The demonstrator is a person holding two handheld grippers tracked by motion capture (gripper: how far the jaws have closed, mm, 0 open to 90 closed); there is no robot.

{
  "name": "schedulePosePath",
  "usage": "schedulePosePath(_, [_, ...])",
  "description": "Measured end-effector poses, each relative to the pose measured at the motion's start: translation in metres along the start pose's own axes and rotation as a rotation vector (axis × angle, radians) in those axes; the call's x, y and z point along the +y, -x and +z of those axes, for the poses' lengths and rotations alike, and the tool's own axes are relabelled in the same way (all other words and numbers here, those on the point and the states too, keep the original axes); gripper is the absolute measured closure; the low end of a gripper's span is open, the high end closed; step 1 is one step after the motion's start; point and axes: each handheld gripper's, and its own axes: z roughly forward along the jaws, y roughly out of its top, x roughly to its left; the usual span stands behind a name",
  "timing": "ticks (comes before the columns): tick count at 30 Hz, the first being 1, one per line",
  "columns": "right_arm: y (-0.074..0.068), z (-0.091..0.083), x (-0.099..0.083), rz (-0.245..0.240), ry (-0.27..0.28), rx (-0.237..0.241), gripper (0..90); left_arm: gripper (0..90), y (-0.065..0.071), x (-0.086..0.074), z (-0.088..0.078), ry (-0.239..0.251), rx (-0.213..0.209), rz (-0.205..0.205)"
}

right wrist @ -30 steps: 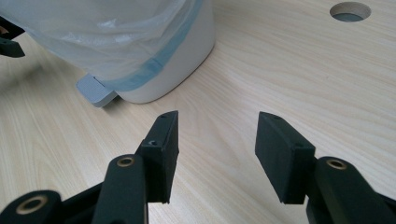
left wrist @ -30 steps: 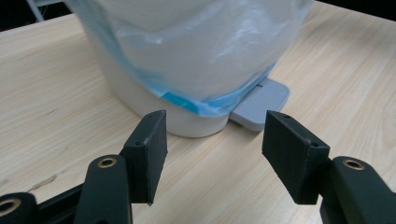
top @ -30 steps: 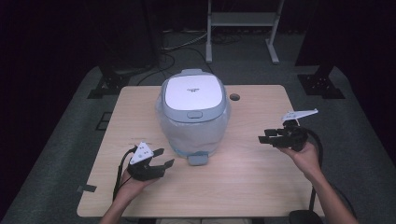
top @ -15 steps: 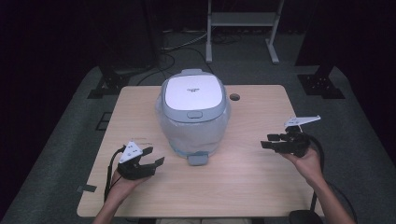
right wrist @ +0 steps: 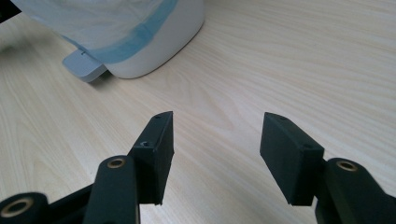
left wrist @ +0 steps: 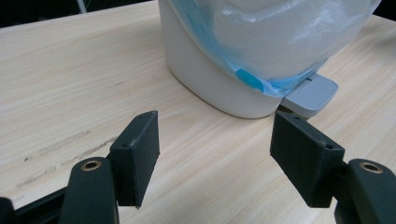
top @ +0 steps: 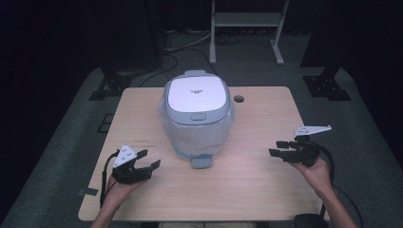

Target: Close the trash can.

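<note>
A white bin with a grey flip lid [top: 197,114] stands mid-table, lined with a pale bag that puffs out over its sides [left wrist: 280,37], and a grey pedal [top: 201,162] sticks out at its front. My left gripper [top: 149,159] hovers low over the table to the bin's front left; its jaws have just been opening, with nothing between them [left wrist: 215,154]. My right gripper [top: 275,147] sits to the bin's right, pointing toward it; its jaws have also just been opening on bare wood [right wrist: 215,149]. The bin [right wrist: 159,46] and pedal [right wrist: 84,65] lie ahead of it.
The light wooden table [top: 256,190] has a round cable hole [top: 238,99] behind the bin on the right. Dark floor, cables and a metal stand [top: 247,19] surround the table. Bare wood lies between each gripper and the bin.
The left gripper has slid left, away from the bin. The right gripper has drifted slightly right and toward the near edge. Both pairs of jaws stand wider apart.
</note>
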Motion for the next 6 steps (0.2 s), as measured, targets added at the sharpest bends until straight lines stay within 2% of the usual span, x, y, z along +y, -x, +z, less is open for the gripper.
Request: schedulePosePath(6, [-0.0029, -0.0006, -0.005, -0.006, -0.001, -0.006, 41.1, 31.6, -0.002, -0.0068, -0.0016, 0.0, 0.003, -0.019])
